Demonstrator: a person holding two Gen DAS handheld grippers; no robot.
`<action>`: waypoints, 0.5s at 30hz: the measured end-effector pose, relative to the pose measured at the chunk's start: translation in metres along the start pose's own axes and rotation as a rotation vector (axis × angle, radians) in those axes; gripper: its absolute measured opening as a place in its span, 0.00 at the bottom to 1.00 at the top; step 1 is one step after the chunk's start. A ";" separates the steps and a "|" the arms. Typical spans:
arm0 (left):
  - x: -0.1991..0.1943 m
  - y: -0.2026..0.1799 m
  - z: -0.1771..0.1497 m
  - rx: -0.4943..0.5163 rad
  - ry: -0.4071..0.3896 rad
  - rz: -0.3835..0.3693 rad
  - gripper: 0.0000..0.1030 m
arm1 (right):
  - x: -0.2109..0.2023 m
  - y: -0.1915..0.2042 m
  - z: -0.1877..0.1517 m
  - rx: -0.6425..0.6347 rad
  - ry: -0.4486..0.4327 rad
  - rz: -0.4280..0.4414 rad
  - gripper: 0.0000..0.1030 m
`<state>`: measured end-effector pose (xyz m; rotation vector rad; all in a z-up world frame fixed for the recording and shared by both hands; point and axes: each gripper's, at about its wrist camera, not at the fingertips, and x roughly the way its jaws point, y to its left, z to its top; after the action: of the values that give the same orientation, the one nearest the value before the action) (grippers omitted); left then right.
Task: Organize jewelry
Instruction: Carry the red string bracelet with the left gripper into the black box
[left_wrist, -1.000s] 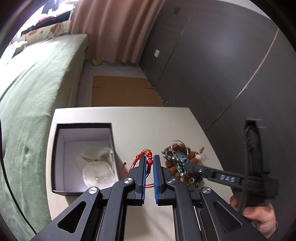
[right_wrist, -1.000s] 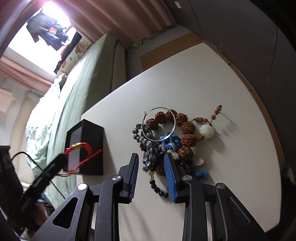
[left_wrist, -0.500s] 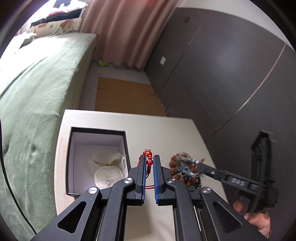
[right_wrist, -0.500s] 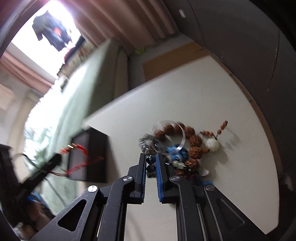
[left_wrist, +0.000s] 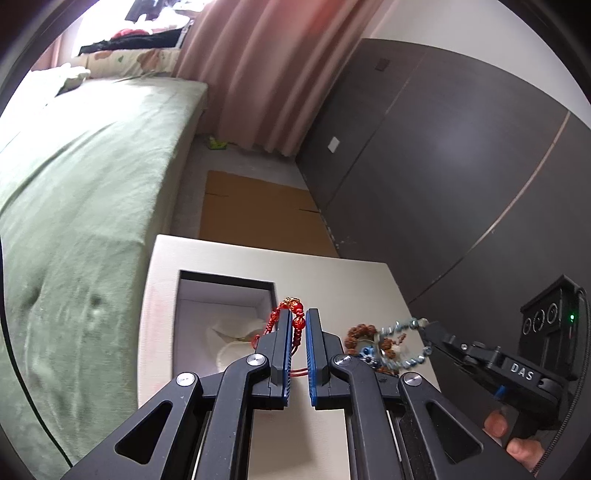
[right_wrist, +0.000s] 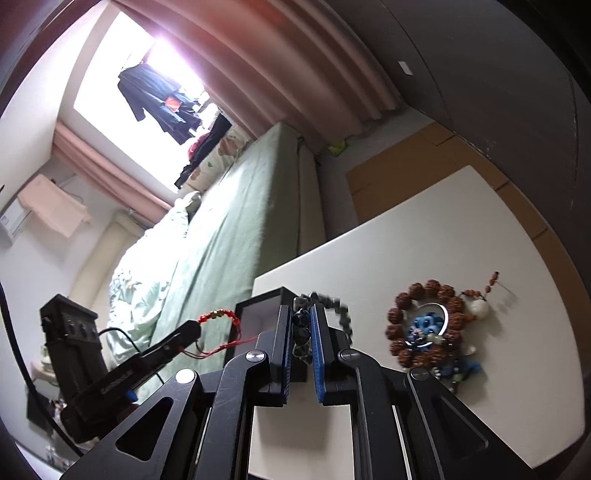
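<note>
My left gripper is shut on a red cord bracelet with red and gold beads, held above the table beside the open black jewelry box with a white lining. My right gripper is shut on a grey beaded bracelet, lifted above the table near the box. That bracelet hangs blurred in the left wrist view. The left gripper and red bracelet show in the right wrist view. A pile of brown-bead and blue jewelry lies on the white table.
A green bed runs along the table's left side. Dark wardrobe doors stand to the right. Cardboard lies on the floor beyond the table. White pouches lie inside the box.
My right gripper shut on the grey beaded bracelet and lifted it off the pile toward the box. My left gripper rose higher with the red bracelet.
</note>
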<state>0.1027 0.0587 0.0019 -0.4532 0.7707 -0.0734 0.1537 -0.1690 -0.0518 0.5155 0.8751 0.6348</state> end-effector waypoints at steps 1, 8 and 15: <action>0.001 0.004 0.001 -0.008 0.003 0.009 0.06 | 0.003 0.001 0.000 0.003 0.003 0.006 0.11; 0.017 0.026 0.005 -0.056 0.041 0.077 0.07 | 0.029 0.012 -0.002 0.001 0.042 0.033 0.11; 0.046 0.029 0.011 -0.045 0.160 0.071 0.40 | 0.051 0.019 0.005 -0.006 0.057 0.046 0.11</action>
<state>0.1403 0.0787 -0.0341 -0.4665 0.9463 -0.0260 0.1761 -0.1210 -0.0639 0.5160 0.9166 0.6968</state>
